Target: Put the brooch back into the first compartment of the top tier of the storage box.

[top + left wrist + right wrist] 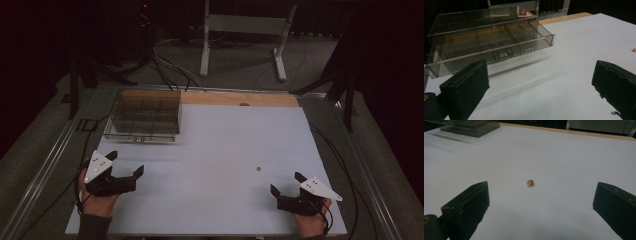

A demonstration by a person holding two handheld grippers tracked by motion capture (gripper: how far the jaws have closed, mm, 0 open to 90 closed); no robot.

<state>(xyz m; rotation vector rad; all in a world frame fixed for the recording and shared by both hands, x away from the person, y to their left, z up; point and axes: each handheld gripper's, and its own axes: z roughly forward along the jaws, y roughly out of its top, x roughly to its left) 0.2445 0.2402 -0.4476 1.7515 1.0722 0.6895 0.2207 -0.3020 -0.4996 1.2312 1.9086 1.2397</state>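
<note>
- Small amber bead (530,183) is what we are after; it lies alone on the white table (215,150), right of centre in the high view and near the middle of the right gripper view, upright or on its side we cannot tell
- Our right gripper (289,183) sits at the lower right of the high view with its jaws spread wide and nothing between them; the bead lies ahead of it and a little to the left, apart from both jaws
- Our left gripper (127,163) rests at the lower left, jaws also wide apart and empty, facing the clear drawer box (144,116) in the upper left of the frame
- We judge the step in hand to be the pick: we bring the right gripper forward so the bead ends up centred between the jaws, as the right gripper view already nearly frames it
- We keep the jaws low, close to the tabletop, because so small a thing slips under tips held high
- We close slowly; a quick snap could flick the bead away across the smooth surface
- We hold the left gripper off the drawer handle (503,54) until the bead is secure, so the box does not shift
</note>
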